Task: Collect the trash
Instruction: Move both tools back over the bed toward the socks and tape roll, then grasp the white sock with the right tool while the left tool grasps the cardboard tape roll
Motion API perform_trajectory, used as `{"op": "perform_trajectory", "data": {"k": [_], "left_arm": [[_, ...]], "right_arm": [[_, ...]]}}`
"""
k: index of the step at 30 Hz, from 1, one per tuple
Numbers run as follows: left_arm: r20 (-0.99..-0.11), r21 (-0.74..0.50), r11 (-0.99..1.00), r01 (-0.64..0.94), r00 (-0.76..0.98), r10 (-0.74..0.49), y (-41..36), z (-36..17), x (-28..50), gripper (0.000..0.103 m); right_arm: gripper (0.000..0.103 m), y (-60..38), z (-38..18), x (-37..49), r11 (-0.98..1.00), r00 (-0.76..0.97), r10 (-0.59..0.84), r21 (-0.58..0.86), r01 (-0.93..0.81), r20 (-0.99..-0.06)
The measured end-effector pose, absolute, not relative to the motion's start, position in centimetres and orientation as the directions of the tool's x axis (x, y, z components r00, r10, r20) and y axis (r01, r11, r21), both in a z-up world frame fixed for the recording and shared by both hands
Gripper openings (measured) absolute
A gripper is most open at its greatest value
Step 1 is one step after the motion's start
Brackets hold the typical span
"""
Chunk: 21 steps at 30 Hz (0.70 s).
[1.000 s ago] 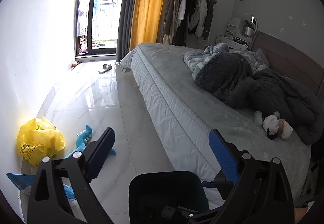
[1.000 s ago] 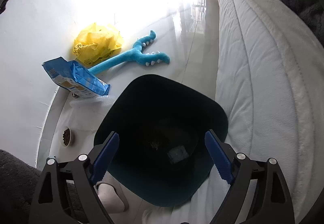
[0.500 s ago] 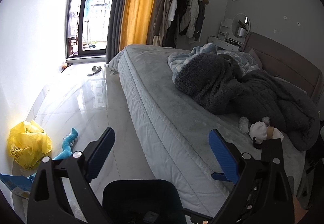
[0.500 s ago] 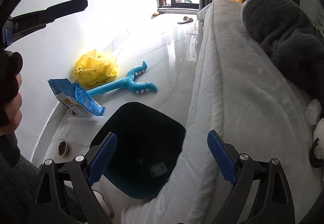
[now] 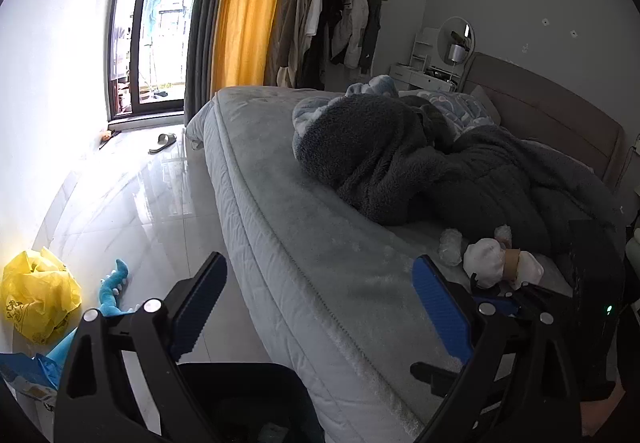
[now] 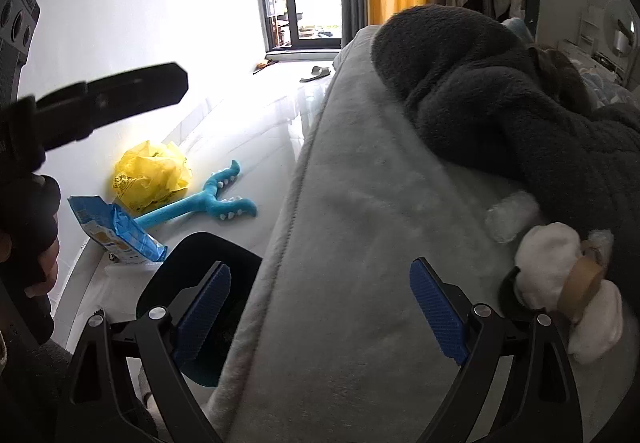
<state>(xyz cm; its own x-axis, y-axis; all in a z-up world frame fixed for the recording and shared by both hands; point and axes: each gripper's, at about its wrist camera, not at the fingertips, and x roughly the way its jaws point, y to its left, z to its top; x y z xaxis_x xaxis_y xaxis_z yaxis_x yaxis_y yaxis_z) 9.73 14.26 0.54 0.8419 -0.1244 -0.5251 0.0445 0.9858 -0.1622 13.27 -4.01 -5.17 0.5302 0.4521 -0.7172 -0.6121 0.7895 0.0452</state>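
Grippers hang spread and empty above bed near tissue wads.

So the bin sits on the floor right beside the bed, at 7 o'clock. Wads of trash lie on the bed at 3 o'clock, touching the blanket behind them.
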Motion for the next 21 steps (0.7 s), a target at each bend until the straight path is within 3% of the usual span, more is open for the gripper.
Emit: {"op": "perform_trajectory", "data": {"k": [21], "left_arm": [[-0.538,-0.172,0.975,0.144,0.815,-0.215,6.4,-1.0,15.0,0.095]], "right_arm": [[0.092,-18.2,-2.4,17.9,0.912,0.696,0.318,0.007,-0.409,-0.644]]}}
